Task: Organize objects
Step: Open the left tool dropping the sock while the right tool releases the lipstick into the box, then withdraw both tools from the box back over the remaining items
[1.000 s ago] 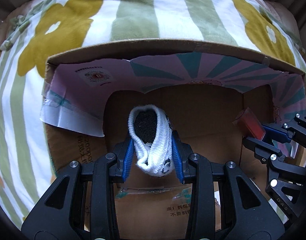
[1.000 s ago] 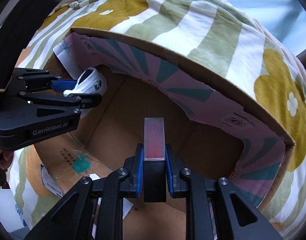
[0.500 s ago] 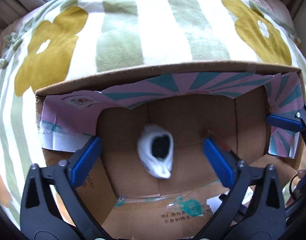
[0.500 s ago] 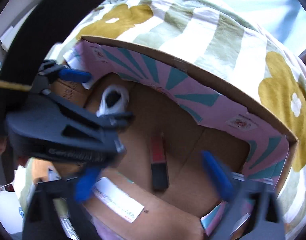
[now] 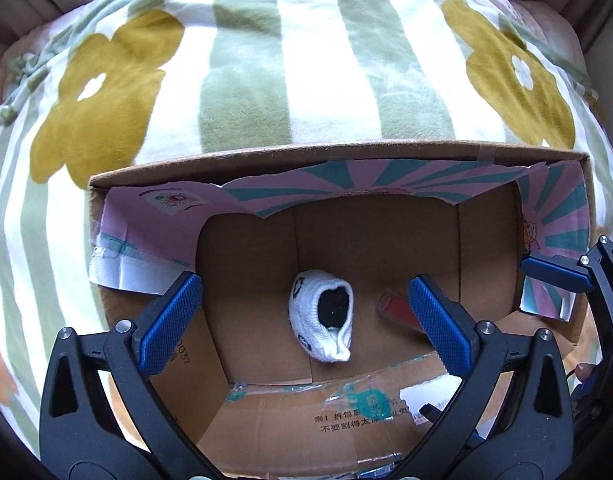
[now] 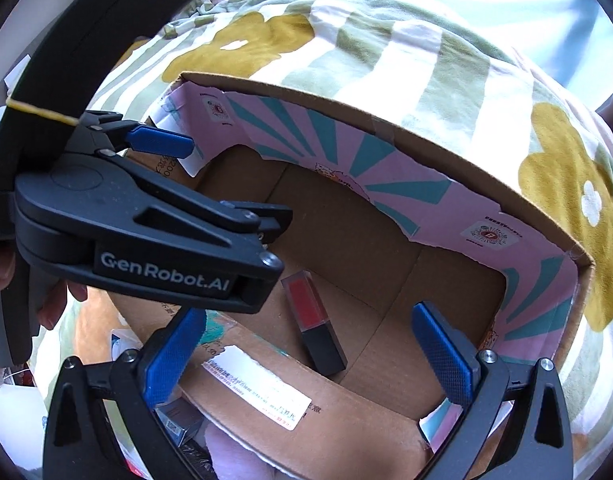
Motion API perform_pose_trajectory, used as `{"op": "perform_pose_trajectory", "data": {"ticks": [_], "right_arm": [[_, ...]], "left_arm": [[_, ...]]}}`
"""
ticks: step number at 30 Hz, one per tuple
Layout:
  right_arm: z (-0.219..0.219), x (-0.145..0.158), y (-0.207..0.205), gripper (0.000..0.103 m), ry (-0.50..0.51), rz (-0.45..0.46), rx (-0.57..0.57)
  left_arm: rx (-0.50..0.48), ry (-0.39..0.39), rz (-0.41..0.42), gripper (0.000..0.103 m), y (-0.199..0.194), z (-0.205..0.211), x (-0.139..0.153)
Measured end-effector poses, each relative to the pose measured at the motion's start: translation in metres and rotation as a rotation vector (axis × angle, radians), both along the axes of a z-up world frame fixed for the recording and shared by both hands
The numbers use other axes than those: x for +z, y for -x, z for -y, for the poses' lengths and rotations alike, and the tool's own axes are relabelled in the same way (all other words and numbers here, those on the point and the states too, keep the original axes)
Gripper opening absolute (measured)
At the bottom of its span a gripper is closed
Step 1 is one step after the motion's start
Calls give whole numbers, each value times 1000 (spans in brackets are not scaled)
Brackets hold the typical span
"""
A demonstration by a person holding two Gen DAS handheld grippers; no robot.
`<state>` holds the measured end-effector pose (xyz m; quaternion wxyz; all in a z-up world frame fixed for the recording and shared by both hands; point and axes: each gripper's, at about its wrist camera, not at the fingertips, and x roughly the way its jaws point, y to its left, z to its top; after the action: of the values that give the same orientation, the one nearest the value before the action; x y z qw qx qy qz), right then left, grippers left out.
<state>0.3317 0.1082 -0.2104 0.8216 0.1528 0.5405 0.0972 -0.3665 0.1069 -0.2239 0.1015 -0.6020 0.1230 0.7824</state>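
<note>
Cardboard box (image 5: 346,168) on the flowered, striped blanket (image 5: 306,60) now holds both items: a second ago each claw was clamped on one above the opening, and since then both have let go. The rolled white sock (image 5: 321,316) lies on the box floor near the middle, its dark opening facing up, and the red-and-black lipstick tube (image 6: 313,322) lies flat just beside it to the right, the two apart. The left gripper (image 5: 304,322) hangs over the box with its blue pads (image 5: 168,322) spread wide and nothing between them; the right gripper (image 6: 310,354) is likewise released, jaws wide, with the tube below them on the floor. By my reading this drop is complete, so both claws are free to fetch whatever still lies outside the box, though no further items are clearly visible.
</note>
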Motion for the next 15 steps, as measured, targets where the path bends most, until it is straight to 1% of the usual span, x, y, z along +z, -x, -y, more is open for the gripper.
{"op": "perform_pose_trajectory", "data": {"ticks": [6, 7, 12, 13, 15], "right_arm": [[-1, 26, 13, 102, 27, 15, 7], [-5, 30, 15, 102, 62, 13, 30], [-6, 67, 32, 102, 81, 34, 18], [-5, 76, 16, 102, 85, 40, 15], [-7, 91, 25, 102, 95, 49, 9]], "left_arm": [[-8, -16, -25, 103, -11, 3, 27], [-8, -21, -32, 103, -14, 4, 33], [-16, -49, -68, 103, -34, 8, 75], [-18, -56, -74, 103, -39, 9, 85], [-19, -62, -96, 103, -51, 13, 106]]}}
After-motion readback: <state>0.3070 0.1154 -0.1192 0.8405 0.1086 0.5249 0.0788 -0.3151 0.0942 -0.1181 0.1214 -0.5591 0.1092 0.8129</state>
